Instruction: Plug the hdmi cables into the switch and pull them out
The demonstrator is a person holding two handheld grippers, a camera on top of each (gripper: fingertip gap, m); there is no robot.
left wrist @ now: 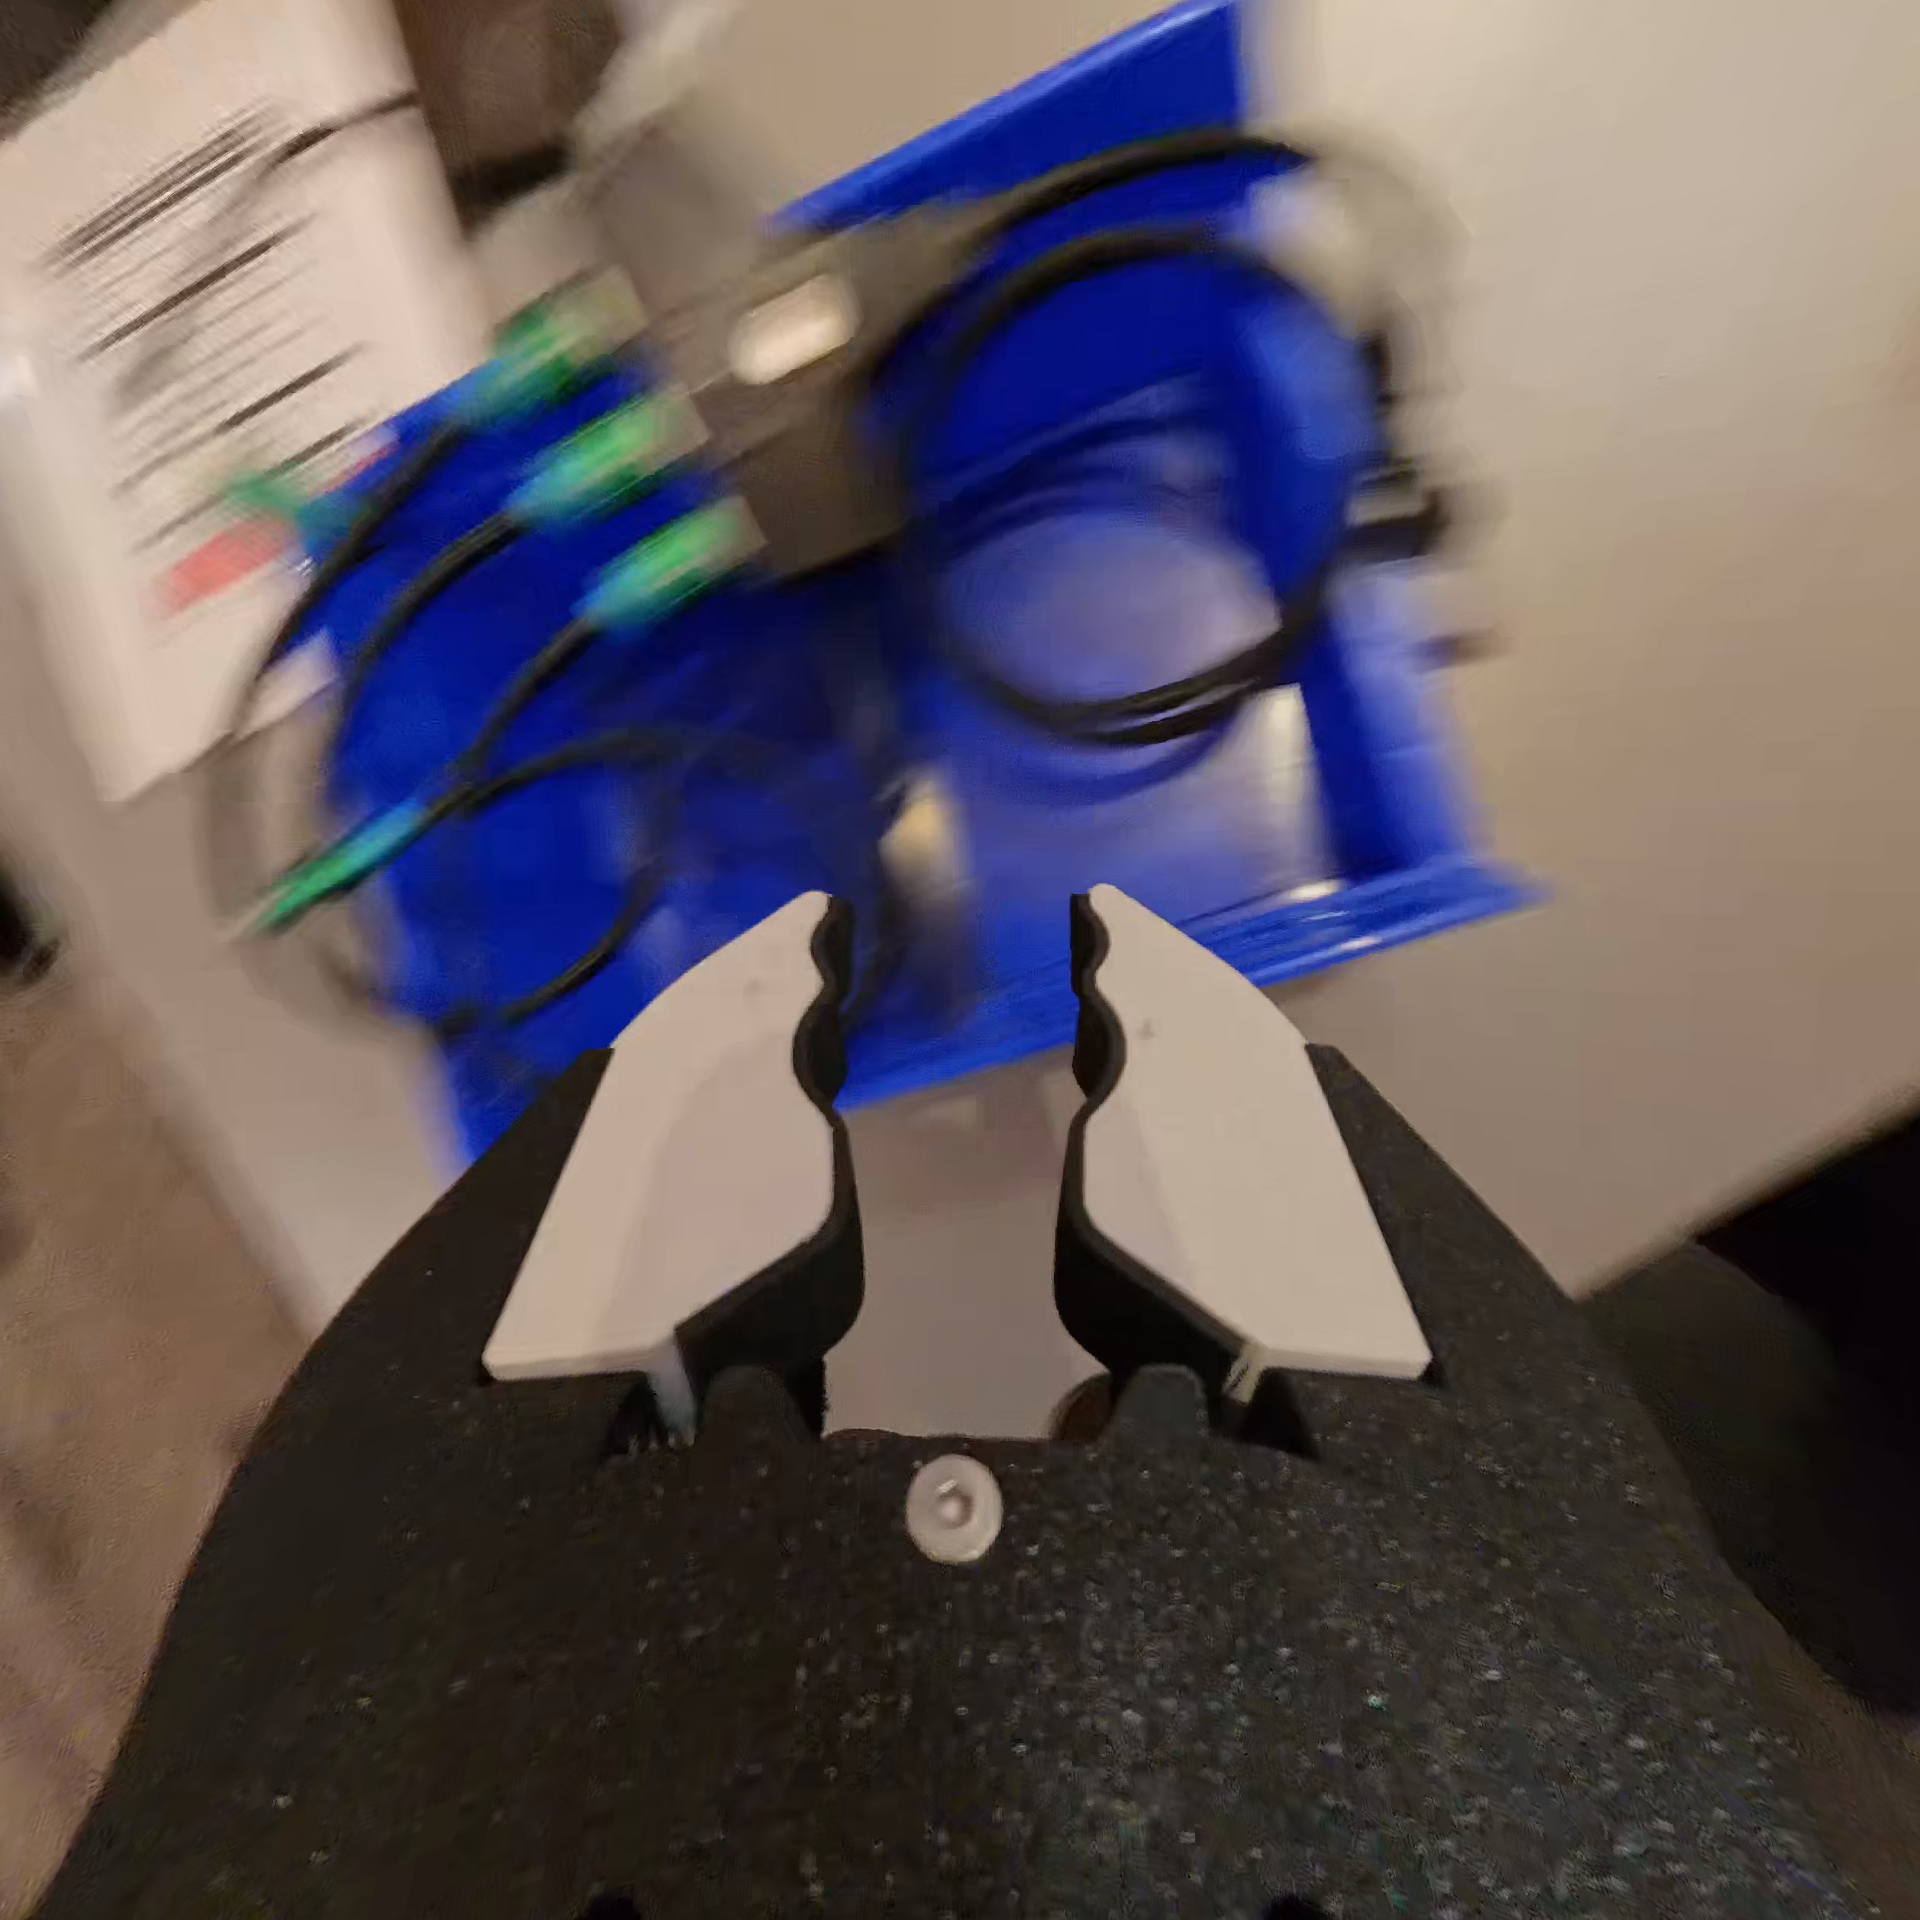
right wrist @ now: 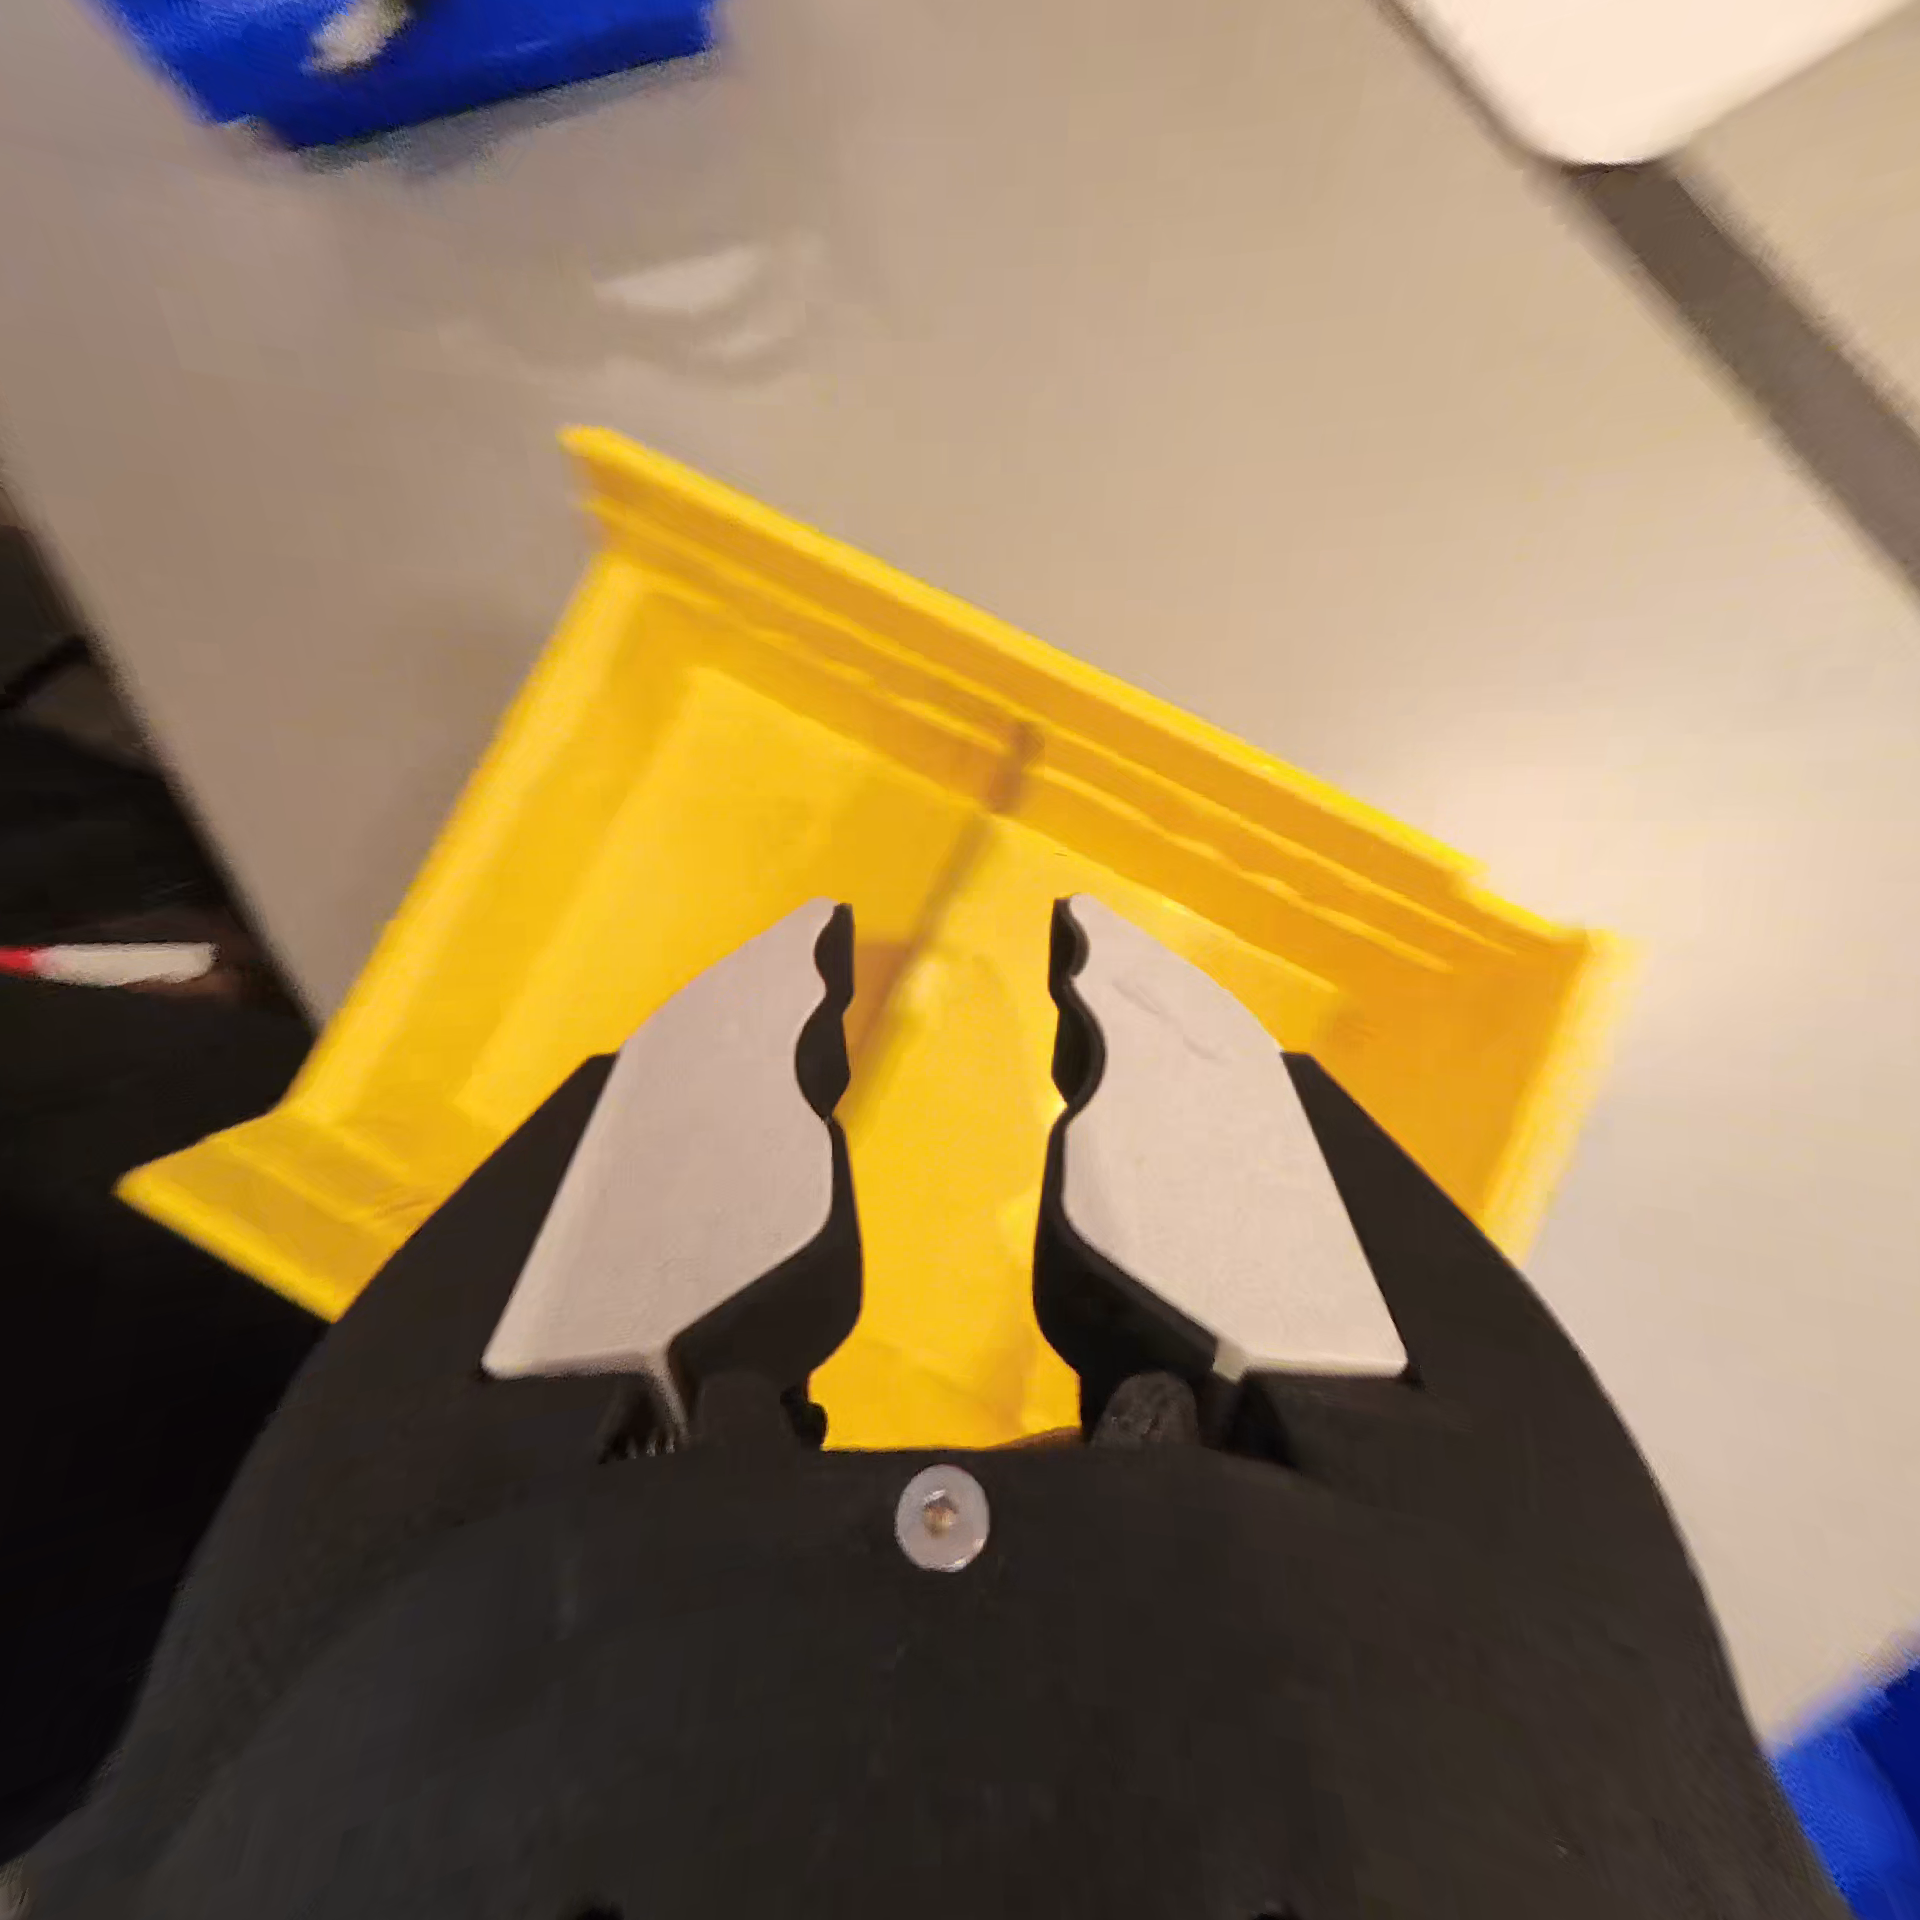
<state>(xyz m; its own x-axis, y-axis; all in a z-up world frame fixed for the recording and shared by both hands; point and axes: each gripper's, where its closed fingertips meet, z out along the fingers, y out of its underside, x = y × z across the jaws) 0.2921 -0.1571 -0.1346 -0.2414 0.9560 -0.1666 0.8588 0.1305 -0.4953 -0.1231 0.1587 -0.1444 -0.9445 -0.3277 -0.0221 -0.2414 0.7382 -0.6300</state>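
The left wrist view is motion-blurred. A blue bin point(left wrist: 1382, 914) lies on the pale table and holds a dark grey switch box point(left wrist: 800, 416) and several black HDMI cables point(left wrist: 1101, 717) with green-marked plugs point(left wrist: 613, 468). Three green plugs sit against the switch's left side; whether they are seated I cannot tell. Another green plug point(left wrist: 332, 873) lies loose at the bin's lower left. My left gripper point(left wrist: 961, 914) is open and empty above the bin's near rim. My right gripper point(right wrist: 951, 920) is open and empty over an empty yellow bin point(right wrist: 727, 790).
A white sheet with printed lines point(left wrist: 208, 343) lies left of the blue bin. In the right wrist view a corner of the blue bin point(right wrist: 416, 62) shows at top left, another blue piece point(right wrist: 1860, 1787) at bottom right, and a white object point(right wrist: 1621, 73) at top right. The gap from one gripper's tips to the other's is roughly 50 cm.
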